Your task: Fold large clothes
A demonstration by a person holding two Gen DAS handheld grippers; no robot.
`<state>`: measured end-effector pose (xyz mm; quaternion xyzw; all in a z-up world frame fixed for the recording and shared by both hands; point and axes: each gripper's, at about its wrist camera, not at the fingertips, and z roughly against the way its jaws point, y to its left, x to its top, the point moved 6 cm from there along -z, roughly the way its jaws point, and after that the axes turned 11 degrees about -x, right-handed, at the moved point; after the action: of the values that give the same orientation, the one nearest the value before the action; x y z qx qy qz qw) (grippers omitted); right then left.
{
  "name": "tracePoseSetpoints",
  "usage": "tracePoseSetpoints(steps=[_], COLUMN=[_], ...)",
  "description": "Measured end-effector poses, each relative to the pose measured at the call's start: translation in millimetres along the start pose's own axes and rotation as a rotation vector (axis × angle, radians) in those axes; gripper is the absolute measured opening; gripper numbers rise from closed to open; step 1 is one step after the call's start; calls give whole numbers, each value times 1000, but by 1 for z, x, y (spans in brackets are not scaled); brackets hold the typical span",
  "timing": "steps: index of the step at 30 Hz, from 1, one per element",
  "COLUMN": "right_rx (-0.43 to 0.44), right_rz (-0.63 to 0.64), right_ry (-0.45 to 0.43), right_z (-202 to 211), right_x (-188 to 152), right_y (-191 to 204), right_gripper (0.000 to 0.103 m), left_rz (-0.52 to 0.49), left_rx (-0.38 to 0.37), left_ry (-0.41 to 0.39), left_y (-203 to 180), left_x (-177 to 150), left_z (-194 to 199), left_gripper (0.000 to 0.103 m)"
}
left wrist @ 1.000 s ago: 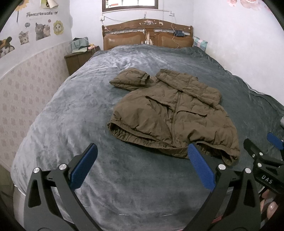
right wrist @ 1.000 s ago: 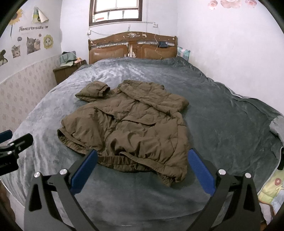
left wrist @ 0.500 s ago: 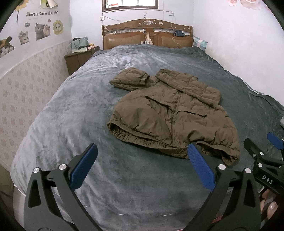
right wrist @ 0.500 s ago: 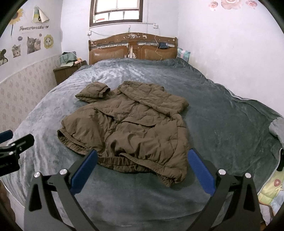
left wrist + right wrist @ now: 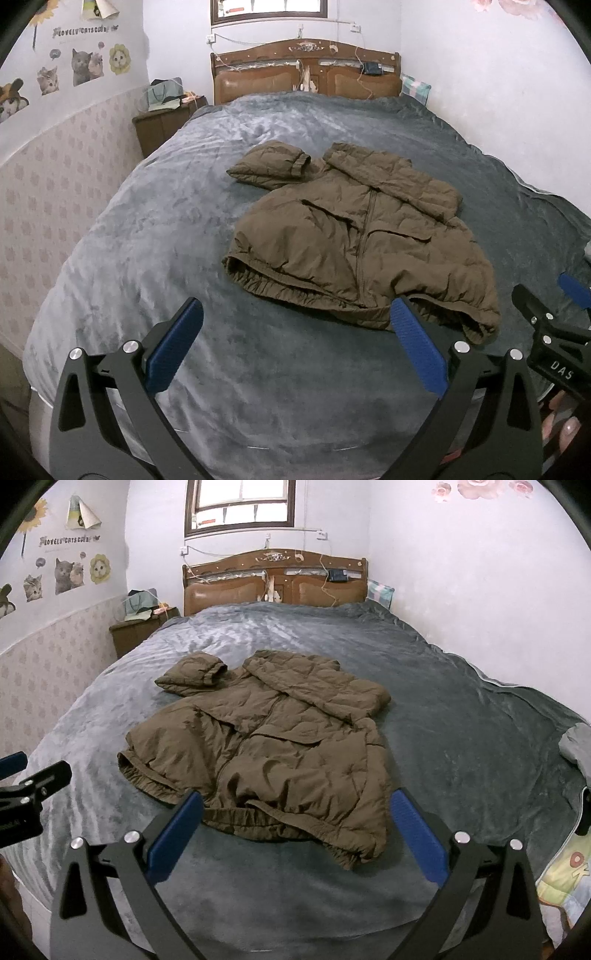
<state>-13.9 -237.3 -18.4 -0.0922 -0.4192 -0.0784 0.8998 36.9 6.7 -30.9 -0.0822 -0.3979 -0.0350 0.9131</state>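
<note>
A brown padded jacket (image 5: 354, 240) lies front up on the grey bed cover (image 5: 147, 229), zip shut, hem toward me, one sleeve folded across the chest and the other bunched at the far left. It also shows in the right wrist view (image 5: 266, 746). My left gripper (image 5: 295, 343) is open and empty, short of the hem's left part. My right gripper (image 5: 295, 827) is open and empty, just over the hem's right part. The right gripper also shows at the right edge of the left wrist view (image 5: 554, 332).
A wooden headboard (image 5: 275, 581) stands at the far end and a nightstand (image 5: 162, 118) with bags at the far left. Walls run along both sides of the bed. A grey bundle (image 5: 576, 746) and a printed quilt (image 5: 565, 882) lie at the right edge.
Both grippers have crept slightly forward toward the jacket's hem. The jacket has not moved.
</note>
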Motion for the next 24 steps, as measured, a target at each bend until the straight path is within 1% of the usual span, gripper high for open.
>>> tracePoseSetpoints(steps=[9, 15, 24], right_rx=[-2, -13, -28], right_rz=[-1, -7, -1], right_ry=[2, 5, 21], right_z=[-1, -9, -20], right_x=[0, 2, -4], right_y=[-1, -8, -4], right_gripper=[101, 101, 101], left_rz=[-1, 5, -2], left_rx=[0, -8, -9], left_ry=[2, 10, 19], left_y=[0, 4, 13], left_x=[0, -3, -3], left_z=[-3, -10, -26], left_gripper=[100, 100, 100])
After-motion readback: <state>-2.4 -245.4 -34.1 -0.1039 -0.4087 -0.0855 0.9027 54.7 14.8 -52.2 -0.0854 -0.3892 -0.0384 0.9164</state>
